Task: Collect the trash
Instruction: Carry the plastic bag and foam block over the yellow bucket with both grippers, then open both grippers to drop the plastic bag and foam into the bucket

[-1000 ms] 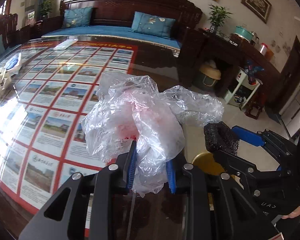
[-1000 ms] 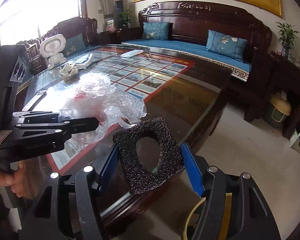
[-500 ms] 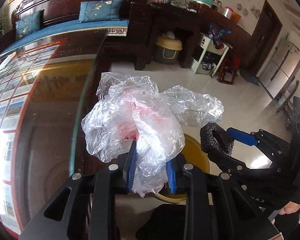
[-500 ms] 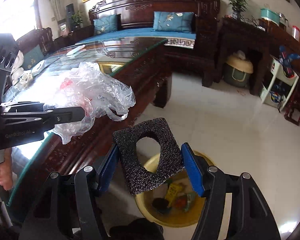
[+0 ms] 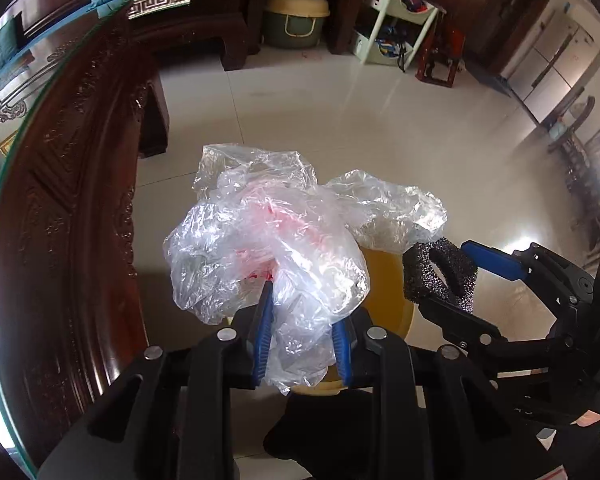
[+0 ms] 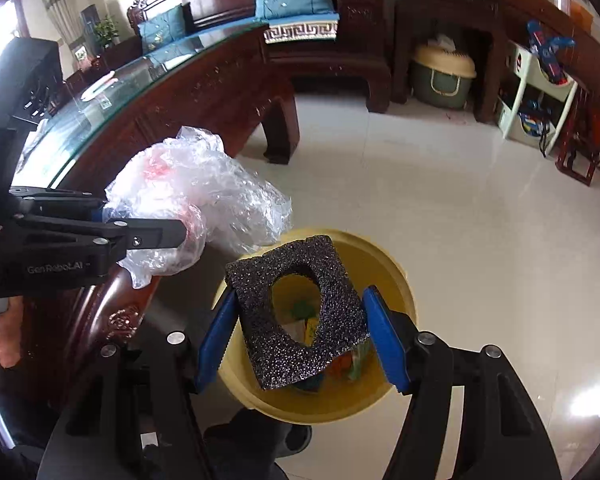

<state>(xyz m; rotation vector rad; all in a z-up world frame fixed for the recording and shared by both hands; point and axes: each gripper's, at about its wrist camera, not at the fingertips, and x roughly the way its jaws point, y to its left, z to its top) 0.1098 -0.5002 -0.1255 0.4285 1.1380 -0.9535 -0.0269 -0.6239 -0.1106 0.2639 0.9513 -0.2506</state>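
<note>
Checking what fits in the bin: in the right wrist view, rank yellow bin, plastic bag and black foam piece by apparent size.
1. Yellow bin
2. Plastic bag
3. Black foam piece
Bag and foam look close, and the foam sits nearer the camera, so their order is unsure.

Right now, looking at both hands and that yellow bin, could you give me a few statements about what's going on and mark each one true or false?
1. The left gripper has its fingers closed on a crumpled clear plastic bag. True.
2. The right gripper is empty. False: it grips a black foam square with a hole through its middle.
3. The foam hangs above the yellow bin, which stands on the floor. True.
4. The yellow bin is empty. False: colourful scraps lie at its bottom.
5. The plastic bag lies on the glass-topped table. False: it is held in the air beside the table's edge.
</note>
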